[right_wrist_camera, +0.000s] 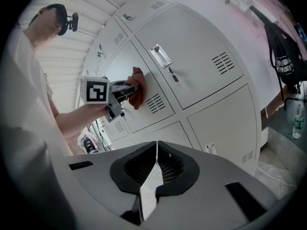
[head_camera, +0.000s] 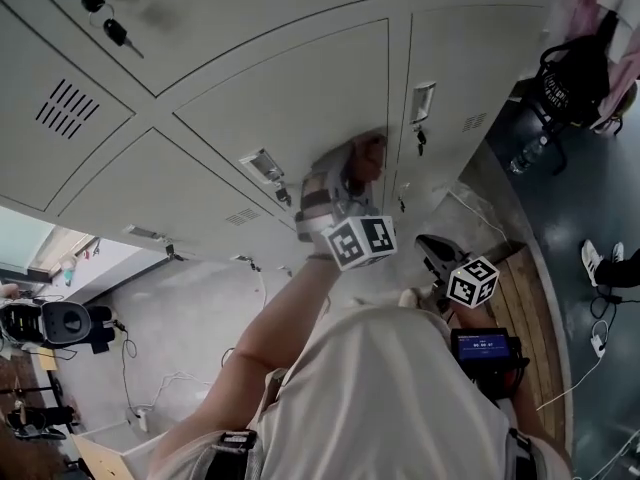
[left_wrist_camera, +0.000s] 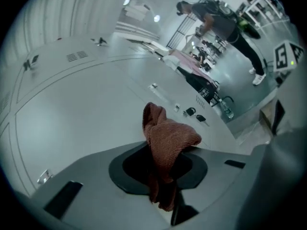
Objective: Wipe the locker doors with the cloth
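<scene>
A rust-brown cloth is bunched between the jaws of my left gripper, which is shut on it. In the head view that gripper holds the cloth against a grey locker door, close to the door's right edge. The right gripper view shows the same cloth touching the door near its vent slots. My right gripper hangs lower and back from the lockers, shut with nothing between its jaws. In the head view it is to the right of the left one.
Keys hang from a locker lock at upper left, another set just past the cloth. A black bag and a water bottle stand at the right. A wooden platform lies below, and a person stands far off.
</scene>
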Demonstrator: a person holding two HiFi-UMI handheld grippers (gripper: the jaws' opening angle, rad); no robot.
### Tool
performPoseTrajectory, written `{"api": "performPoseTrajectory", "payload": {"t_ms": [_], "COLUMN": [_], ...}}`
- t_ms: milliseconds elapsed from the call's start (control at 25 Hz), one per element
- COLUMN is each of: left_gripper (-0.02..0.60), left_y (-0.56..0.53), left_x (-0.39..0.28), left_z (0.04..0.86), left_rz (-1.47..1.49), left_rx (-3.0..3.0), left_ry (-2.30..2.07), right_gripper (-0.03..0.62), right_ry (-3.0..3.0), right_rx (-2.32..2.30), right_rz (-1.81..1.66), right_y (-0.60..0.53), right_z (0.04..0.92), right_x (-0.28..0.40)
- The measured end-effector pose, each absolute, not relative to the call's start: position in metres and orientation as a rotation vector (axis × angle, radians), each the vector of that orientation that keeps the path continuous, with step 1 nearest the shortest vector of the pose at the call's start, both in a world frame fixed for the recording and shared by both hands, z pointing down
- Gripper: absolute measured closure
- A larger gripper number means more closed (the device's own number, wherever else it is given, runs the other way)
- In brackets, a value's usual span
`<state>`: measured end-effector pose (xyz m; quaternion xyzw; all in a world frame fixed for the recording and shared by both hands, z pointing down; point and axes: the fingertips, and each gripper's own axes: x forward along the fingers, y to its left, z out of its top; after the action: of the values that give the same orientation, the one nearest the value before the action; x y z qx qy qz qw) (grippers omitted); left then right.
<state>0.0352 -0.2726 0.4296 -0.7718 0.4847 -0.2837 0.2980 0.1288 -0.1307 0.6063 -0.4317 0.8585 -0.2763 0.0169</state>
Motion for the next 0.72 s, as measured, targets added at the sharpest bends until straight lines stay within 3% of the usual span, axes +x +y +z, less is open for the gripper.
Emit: {"api": "performPoseTrajectory", "payload": {"t_ms": [360, 720], "left_gripper": [0.505, 0.505], "left_y": [-0.286, -0.265], "left_x": [0.106, -0.024], "left_z": [0.416, 0.363], "left_rz": [-0.723, -0.648], "left_rx": [-1.988, -1.708], "left_ry": [1.253, 1.583], "right_gripper": [0.574, 0.574], "right_ry": [2.714, 2.843], "right_rx": [-1.289, -1.083], "right_rz": [-0.847, -0.877], "right_y": [-0.148, -0.17], "right_z": [0.6, 0.606], "right_x": [0.184, 0.164]}}
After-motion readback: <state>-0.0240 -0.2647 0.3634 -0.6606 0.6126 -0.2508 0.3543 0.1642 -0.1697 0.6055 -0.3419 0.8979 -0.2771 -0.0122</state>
